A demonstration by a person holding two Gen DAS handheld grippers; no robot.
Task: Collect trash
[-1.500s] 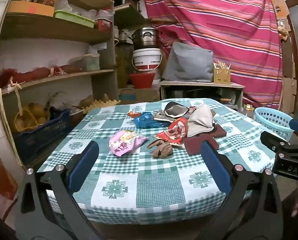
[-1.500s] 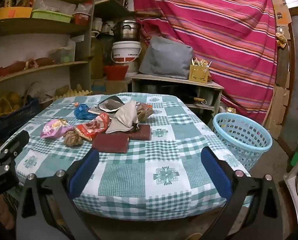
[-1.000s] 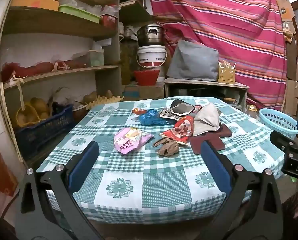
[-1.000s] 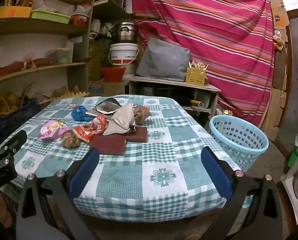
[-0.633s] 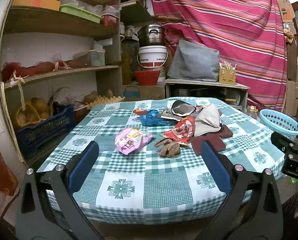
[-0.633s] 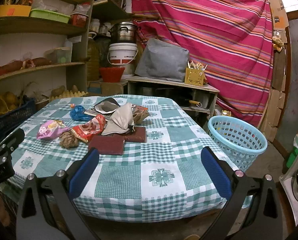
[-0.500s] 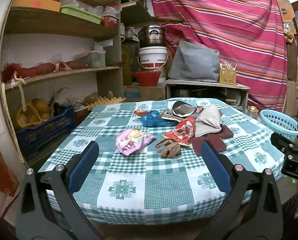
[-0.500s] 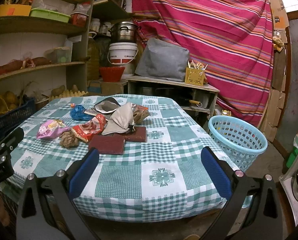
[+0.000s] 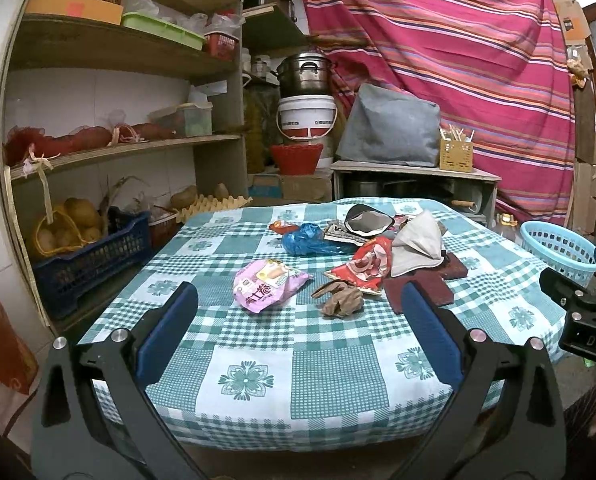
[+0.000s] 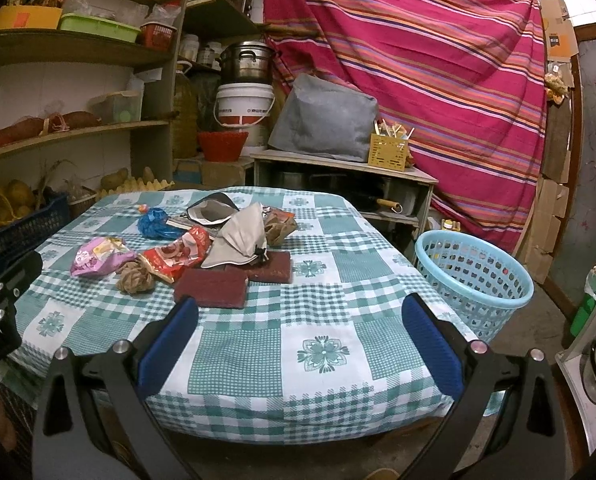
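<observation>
Both cameras have drifted slightly since a second and a half ago, the litter sitting a touch lower in view; nothing on the table [image 9: 254, 380] has shifted. The left gripper [image 9: 298, 332] and right gripper [image 10: 300, 342] hover short of the near edge, jaws spread wide and empty. The trash lies mid-table: a pink wrapper [image 9: 268, 285], a crumpled brown paper [image 9: 340, 299] just beside it, a red snack bag [image 9: 364, 266] and a blue plastic bag [image 9: 304, 239] behind. The light-blue basket [image 10: 474, 276] stands on the floor off the right side. The sensible start looks like the nearest loose piece, pinched at a raised fold rather than flat against the cloth, so the tablecloth is not snagged.
</observation>
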